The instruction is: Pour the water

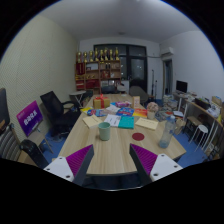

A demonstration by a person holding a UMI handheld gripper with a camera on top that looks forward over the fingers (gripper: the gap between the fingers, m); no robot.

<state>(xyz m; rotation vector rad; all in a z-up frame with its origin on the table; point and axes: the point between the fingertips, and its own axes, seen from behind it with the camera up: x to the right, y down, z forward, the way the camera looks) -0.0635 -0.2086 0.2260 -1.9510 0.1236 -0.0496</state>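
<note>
Tongs [112,165] hang high above the near end of a long wooden surface [120,150], their two purple pads [78,160] spread wide apart with nothing between them. Just ahead of the left finger stands a grey-green cup [104,131], upright on the wood and clear of both fingers. Ahead of the right finger, near that edge of the surface, stands a clear glass-like vessel [164,139], also untouched; whether it holds water cannot be told. Beyond the cup lie a teal book [126,122], a red round thing [126,109] and scattered papers and boxes. A black office chair [58,112] stands off to the left, and wooden shelves [98,70] line the far wall.
</note>
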